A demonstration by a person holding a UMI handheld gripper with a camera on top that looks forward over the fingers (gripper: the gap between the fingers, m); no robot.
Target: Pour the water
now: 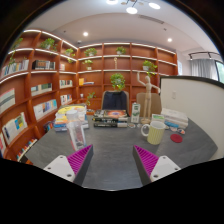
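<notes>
Gripper (112, 162) fingers spread and empty, I hover well back from the clear plastic cup (77, 131) and pale ceramic mug (155, 132), presumably lining up my approach.

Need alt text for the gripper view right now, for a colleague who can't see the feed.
The gripper is open, with nothing between its pink-padded fingers, above a grey table. Beyond the fingers stand a clear cup to the left and a pale mug to the right. Orange bookshelves line the room behind.
</notes>
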